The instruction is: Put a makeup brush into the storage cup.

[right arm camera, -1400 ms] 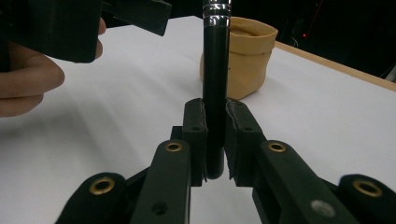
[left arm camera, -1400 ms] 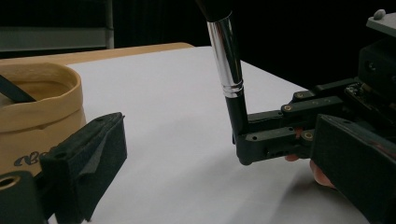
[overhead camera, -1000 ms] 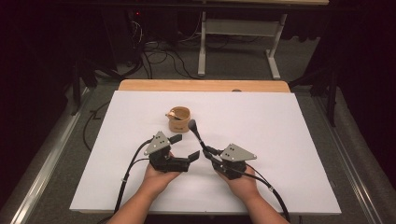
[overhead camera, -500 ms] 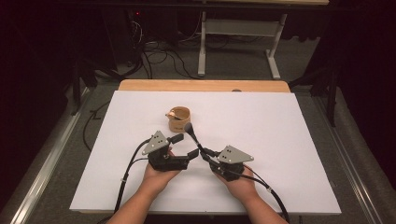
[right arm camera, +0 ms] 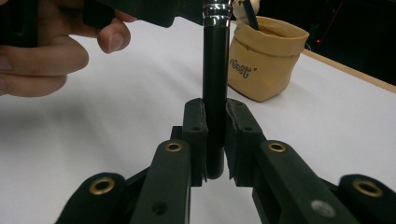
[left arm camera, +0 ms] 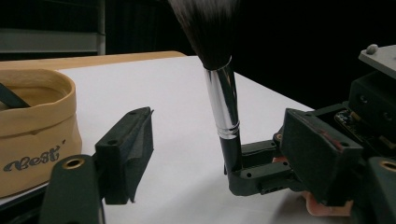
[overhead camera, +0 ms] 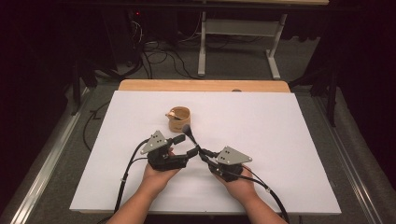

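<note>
The right tongs are clenched on the black handle of a makeup brush, which stands up and leans away from the person over the white counter; in the right gripper view the two padded jaws press on both sides of the handle's lower end, with its silver ferrule above them. The left tongs are released, and their jaws have just been closing: in the left gripper view the brush rises between the two jaws, touched by neither, its dark bristles at the top edge and the right tongs gripping it from below. A tan pouch with something sticking out of it sits on the counter just beyond the brush tip, and shows at the left in the left gripper view and behind the handle in the right gripper view. Both hands rest near the counter's near edge, close together, cables trailing back from the tongs.
</note>
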`<state>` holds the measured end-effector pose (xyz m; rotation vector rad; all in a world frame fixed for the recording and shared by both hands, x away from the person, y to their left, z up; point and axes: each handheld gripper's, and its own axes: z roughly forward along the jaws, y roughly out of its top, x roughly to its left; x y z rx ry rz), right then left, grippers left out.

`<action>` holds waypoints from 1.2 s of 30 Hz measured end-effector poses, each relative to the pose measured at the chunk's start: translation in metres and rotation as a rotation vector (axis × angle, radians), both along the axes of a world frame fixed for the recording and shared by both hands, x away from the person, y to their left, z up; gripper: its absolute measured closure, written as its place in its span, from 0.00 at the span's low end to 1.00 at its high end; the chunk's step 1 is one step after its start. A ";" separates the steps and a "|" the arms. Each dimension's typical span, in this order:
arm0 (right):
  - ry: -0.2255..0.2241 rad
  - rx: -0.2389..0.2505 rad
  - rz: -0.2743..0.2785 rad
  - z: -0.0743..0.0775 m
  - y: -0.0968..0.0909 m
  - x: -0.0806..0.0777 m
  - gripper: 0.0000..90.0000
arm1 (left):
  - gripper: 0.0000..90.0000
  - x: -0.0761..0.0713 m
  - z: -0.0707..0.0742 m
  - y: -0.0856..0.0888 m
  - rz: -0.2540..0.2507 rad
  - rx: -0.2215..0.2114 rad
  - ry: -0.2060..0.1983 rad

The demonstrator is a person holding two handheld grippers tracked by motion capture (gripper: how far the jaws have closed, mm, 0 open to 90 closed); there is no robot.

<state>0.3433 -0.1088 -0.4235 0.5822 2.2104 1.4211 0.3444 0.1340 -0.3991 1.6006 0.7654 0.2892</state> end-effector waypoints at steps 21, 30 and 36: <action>-0.008 -0.009 0.036 -0.001 0.004 -0.002 0.91 | 0.51 0.002 -0.001 0.002 -0.018 -0.012 0.001; -0.010 -0.007 0.042 -0.002 0.005 -0.003 0.91 | 0.62 0.001 -0.002 0.002 -0.033 -0.009 -0.002; -0.008 -0.008 0.049 -0.002 0.006 -0.005 0.91 | 0.64 0.002 -0.002 0.002 -0.037 -0.012 0.004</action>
